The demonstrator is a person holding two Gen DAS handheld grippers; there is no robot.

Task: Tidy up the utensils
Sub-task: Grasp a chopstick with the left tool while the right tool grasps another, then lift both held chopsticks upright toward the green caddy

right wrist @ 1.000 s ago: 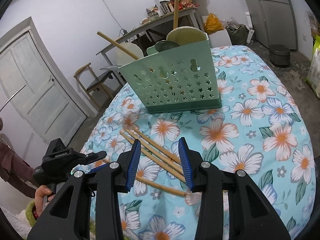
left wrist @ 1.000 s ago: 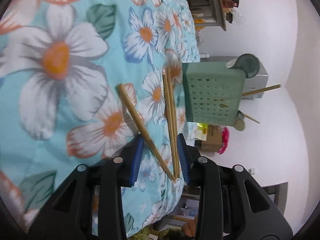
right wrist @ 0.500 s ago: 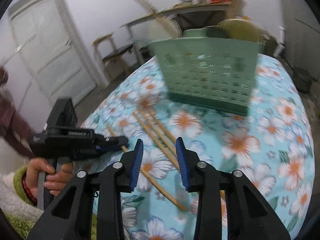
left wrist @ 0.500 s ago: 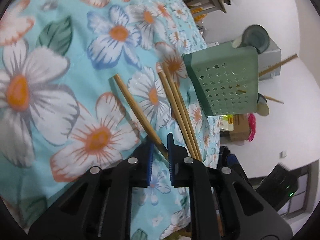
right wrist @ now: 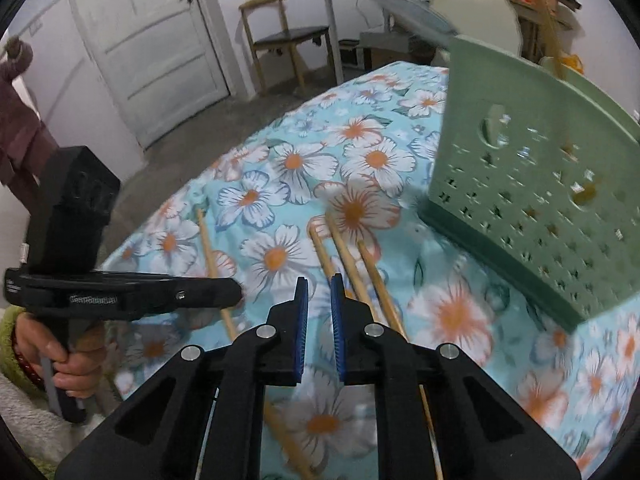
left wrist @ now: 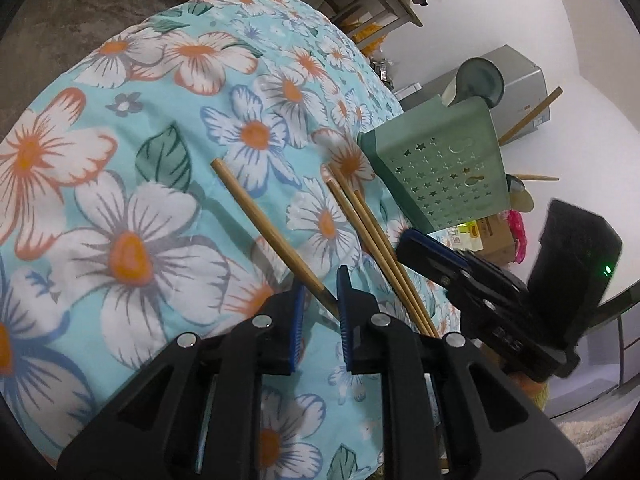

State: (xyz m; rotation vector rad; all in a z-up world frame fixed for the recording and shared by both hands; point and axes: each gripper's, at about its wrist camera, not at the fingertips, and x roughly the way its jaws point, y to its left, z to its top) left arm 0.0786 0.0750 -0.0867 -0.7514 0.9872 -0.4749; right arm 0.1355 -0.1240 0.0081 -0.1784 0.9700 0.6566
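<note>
A single wooden chopstick [left wrist: 260,220] lies slantwise across the flowered cloth. Its near end sits crosswise between the blue pads of my left gripper [left wrist: 320,280], touching both. The left jaws are opening slightly. Three more chopsticks [right wrist: 344,256] lie side by side near the green star-punched utensil holder [right wrist: 540,200]. My right gripper [right wrist: 319,280] hovers over their near ends. Its jaws are closing to a narrow gap that shows only cloth, and the nearest stick passes under its right finger. In the left wrist view the right gripper [left wrist: 404,236] reaches over the three chopsticks [left wrist: 368,232].
The holder [left wrist: 440,168] stands upright with plates and wooden handles sticking out. The flowered table [right wrist: 280,160] drops off close behind both grippers. A hand [right wrist: 60,360] grips the left tool's handle. A chair [right wrist: 288,36] and a white door [right wrist: 152,40] stand beyond.
My left jaws have narrowed onto the single chopstick's end, and the gripper has rolled and lifted a little. My right gripper has swung across to the three chopsticks, its jaws narrowing.
</note>
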